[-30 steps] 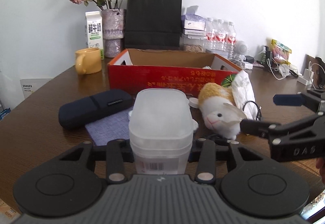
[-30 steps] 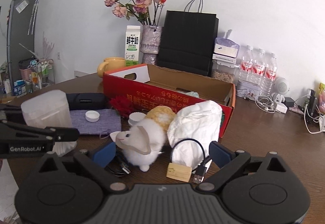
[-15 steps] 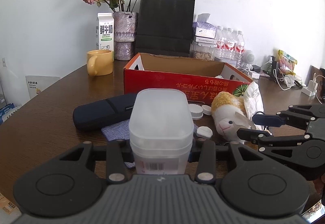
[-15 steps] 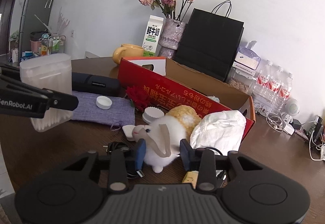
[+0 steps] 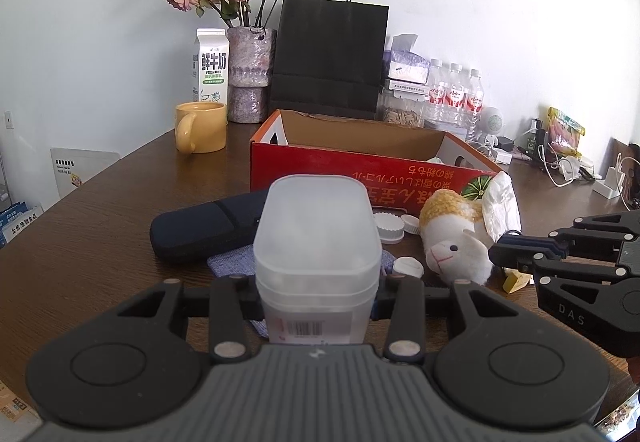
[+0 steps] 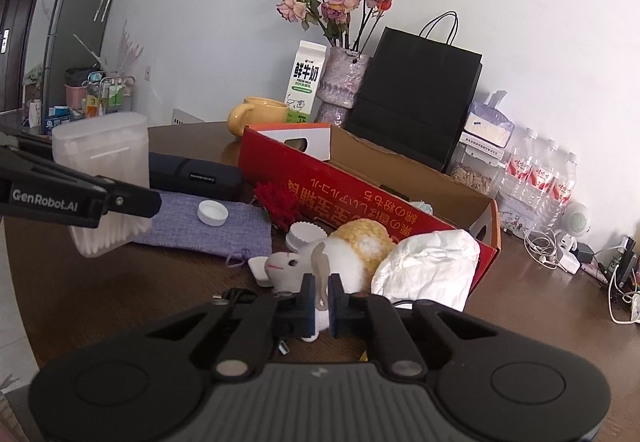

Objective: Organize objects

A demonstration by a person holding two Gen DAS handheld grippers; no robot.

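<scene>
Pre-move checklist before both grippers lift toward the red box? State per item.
1. Left gripper shut on translucent plastic cotton-swab box: ok.
2. Right gripper shut on white-and-yellow plush sheep: ok, though it pinches only the ear.
3. Ear grip strong enough for a lift: cannot tell.
4. Open red cardboard box has room inside: ok, mostly bare floor visible.
5. Black cable free of the sheep: cannot tell.
6. The two grippers apart from each other: ok.
</scene>
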